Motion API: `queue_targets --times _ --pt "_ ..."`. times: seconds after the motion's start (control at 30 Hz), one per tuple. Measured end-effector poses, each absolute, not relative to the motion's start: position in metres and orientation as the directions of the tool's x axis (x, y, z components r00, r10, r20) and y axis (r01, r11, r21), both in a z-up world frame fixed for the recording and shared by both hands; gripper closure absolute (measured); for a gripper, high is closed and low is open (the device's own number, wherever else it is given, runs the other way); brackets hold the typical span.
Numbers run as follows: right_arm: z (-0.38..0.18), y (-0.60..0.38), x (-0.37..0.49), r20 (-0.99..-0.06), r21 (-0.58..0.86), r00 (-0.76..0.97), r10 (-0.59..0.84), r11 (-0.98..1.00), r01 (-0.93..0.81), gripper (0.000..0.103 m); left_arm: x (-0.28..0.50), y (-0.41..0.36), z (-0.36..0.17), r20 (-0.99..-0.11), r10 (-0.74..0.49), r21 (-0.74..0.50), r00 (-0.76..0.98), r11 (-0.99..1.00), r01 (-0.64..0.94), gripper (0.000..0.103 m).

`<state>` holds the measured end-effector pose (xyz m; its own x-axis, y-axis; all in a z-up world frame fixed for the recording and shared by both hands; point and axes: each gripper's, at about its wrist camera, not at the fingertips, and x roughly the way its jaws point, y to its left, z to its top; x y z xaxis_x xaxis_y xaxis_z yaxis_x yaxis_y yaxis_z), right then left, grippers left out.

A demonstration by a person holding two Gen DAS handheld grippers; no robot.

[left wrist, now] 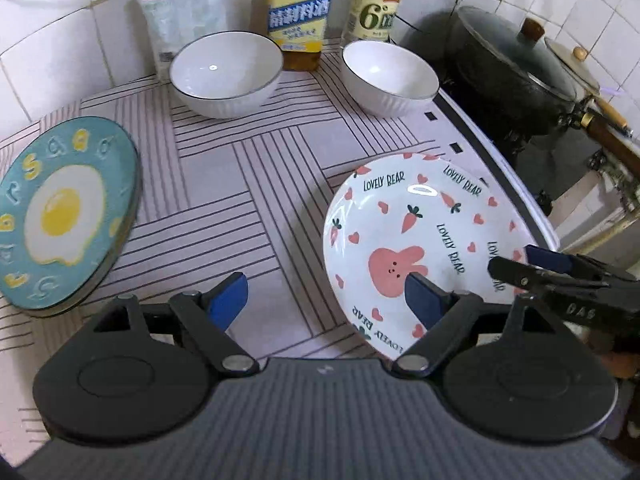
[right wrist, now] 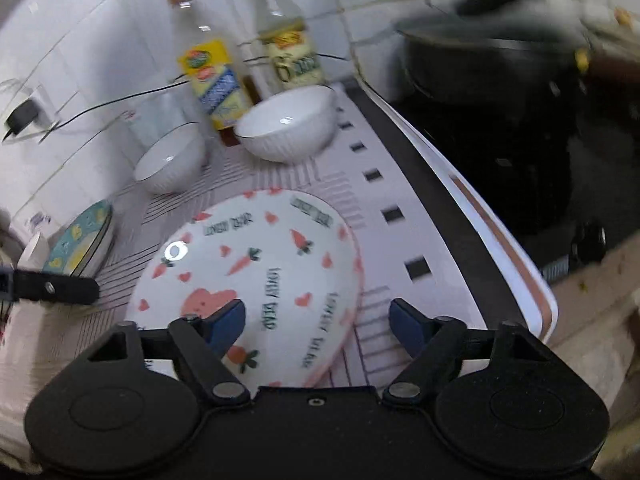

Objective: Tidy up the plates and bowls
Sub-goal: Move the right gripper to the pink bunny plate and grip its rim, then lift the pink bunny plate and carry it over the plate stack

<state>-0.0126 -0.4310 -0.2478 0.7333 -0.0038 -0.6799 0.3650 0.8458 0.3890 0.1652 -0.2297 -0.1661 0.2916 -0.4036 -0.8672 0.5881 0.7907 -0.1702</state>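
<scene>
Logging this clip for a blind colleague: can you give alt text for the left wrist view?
The open left gripper hangs over a striped counter, with a rabbit plate on the right and an egg plate on the left. Two white bowls sit behind, before two bottles.

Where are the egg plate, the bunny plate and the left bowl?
egg plate [left wrist: 60, 216]: left wrist view, on the yolk at its middle.
bunny plate [left wrist: 424, 216]: left wrist view, on the white face above the bunny.
left bowl [left wrist: 226, 66]: left wrist view, on the inside bottom.
</scene>
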Motion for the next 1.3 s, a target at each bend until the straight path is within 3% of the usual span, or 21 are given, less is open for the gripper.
queue_targets --times 0.2,0.33,0.5,0.6,0.73,0.83,1.3 --pt "-0.259 -0.432 -0.015 -0.654 0.452 0.755 0.053 0.827 0.334 0.04 0.166 -0.244 -0.194 -0.891 -0.397 -0.202 0.219 0.78 0.592 0.02" --pt "-0.264 -0.436 -0.012 -0.646 0.494 0.756 0.104 0.812 0.311 0.041 0.171 -0.246 -0.204 -0.91 -0.351 -0.184 0.22 0.818 0.546 0.024" --pt "-0.266 -0.437 -0.012 -0.65 0.498 0.754 0.098 0.804 0.325 0.07 0.182 -0.24 -0.213 -0.923 -0.348 -0.233 0.166 0.846 0.479 0.053" --pt "-0.27 -0.438 -0.016 -0.65 0.49 0.756 0.075 0.802 0.342 0.083 0.181 -0.242 -0.213 -0.916 -0.368 -0.247 0.162 0.832 0.496 0.061" --pt "-0.276 -0.441 -0.021 -0.624 0.534 0.778 0.073 0.767 0.356 0.084 0.174 -0.247 -0.212 -0.909 -0.367 -0.221 0.199 0.827 0.516 0.061" --pt "-0.276 -0.441 -0.021 -0.622 0.538 0.78 0.071 0.762 0.36 0.085 0.169 -0.254 -0.212 -0.902 -0.39 -0.241 0.183 0.809 0.537 0.077" --pt "-0.246 -0.434 -0.019 -0.631 0.533 0.759 0.162 0.801 0.272 0.084 0.164 -0.233 -0.186 -0.905 -0.379 -0.226 0.193 0.812 0.538 0.078"
